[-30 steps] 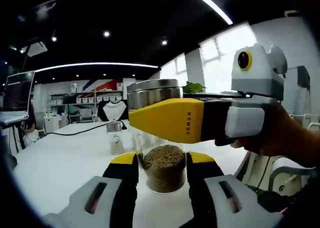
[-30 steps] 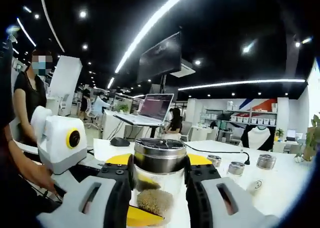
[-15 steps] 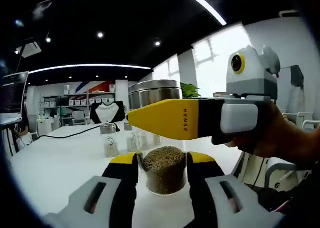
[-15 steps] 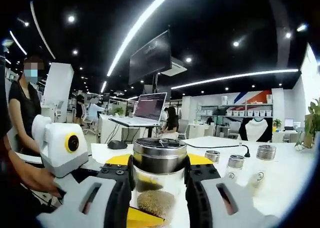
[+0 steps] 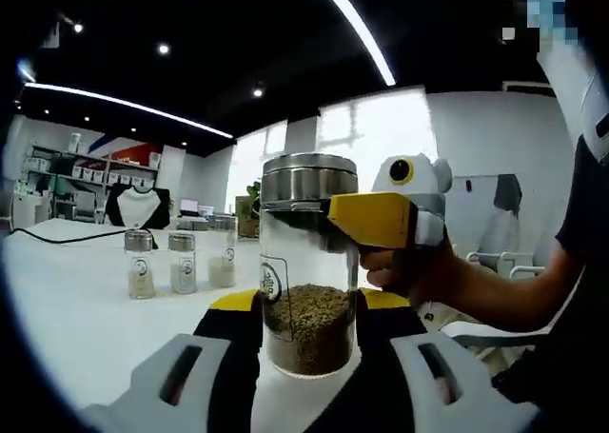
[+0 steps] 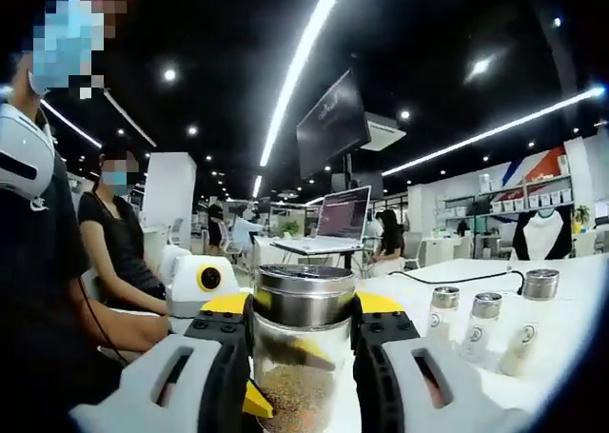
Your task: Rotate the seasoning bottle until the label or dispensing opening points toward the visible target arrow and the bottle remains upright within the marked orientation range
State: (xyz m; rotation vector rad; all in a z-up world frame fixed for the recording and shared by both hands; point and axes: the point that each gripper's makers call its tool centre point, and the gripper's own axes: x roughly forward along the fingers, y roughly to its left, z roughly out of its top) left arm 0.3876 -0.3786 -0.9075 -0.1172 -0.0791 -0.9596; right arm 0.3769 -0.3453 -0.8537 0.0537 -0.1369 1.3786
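**Two tools grip one seasoning bottle on a white table**

Two handheld tools are clamped on the same seasoning bottle [image 5: 308, 262], which stands upright on a white table [image 5: 67, 290]. The bottle is clear glass with a shiny metal cap and is about one third full of brown granules. A small white label with a round mark sits on its glass, facing left in the left gripper view.

In the left gripper view, the left tool [image 5: 309, 309] has its black and yellow jaws pressed against both sides of the lower glass, around the granules. The right tool [image 5: 381, 219] reaches in from the right and holds the bottle just under the cap; its yellow jaw lies across the glass. A person's hand [image 5: 419, 271] holds that tool.

In the right gripper view, the right tool [image 6: 303, 324] has its jaws closed on either side of the metal cap of the bottle [image 6: 303, 347]. The left tool [image 6: 205, 285] appears at the left, behind the bottle, with a person's arm [image 6: 124, 328] beside it.

Three small bottles [image 5: 181, 262] with metal caps stand in a row farther back on the table, well apart from the gripped bottle. They also appear in the right gripper view [image 6: 485, 328]. A black cable [image 5: 57, 233] runs across the far side of the table. A laptop [image 6: 333, 224] sits open on another table in the distance.
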